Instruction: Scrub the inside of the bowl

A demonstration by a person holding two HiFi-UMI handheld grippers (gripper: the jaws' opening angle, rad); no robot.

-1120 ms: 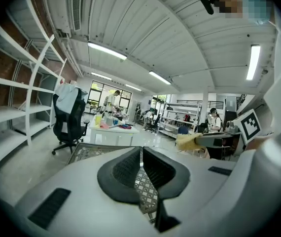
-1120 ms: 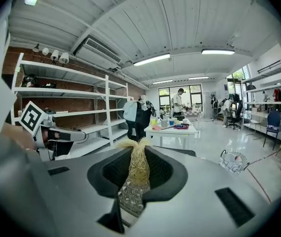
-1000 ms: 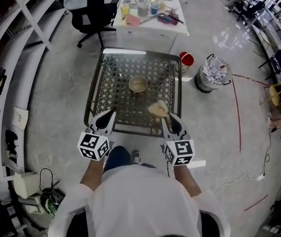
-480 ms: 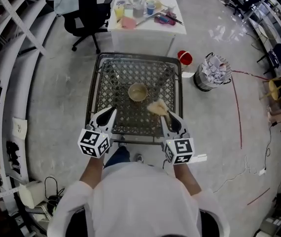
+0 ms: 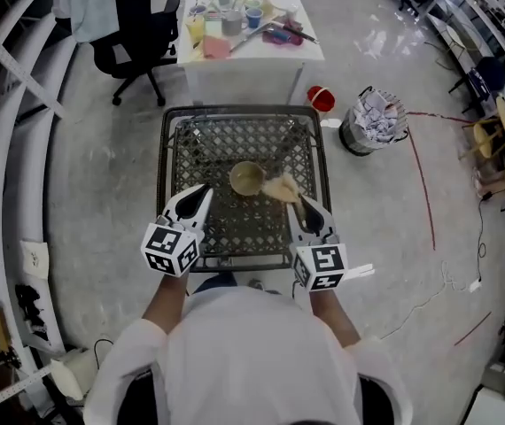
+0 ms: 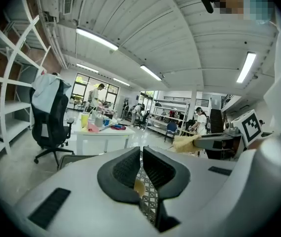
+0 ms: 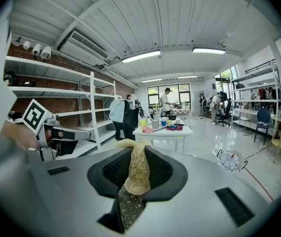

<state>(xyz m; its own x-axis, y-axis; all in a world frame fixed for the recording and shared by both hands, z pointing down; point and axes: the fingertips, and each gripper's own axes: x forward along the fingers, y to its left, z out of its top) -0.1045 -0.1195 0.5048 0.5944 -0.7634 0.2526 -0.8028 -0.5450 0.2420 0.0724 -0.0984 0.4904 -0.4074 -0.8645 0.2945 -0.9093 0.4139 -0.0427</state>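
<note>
Since the loofah scrubber [image 5: 281, 189] pinched in the right tongs [image 5: 299, 205] hangs just beside the bowl [image 5: 246, 179] and not inside it, scrubbing does not look begun. The bowl stands upright near the middle of the metal mesh surface [image 5: 221, 144], untouched. The left tongs [image 5: 199, 193], pressed together on nothing, hover near its other side, so the whole inside is left to scrub.

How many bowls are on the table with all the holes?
1. The bowl sits near the middle of the mesh table, just left of the scrubber. The left gripper and right gripper cover some of the near side, so I can't see there.
</note>
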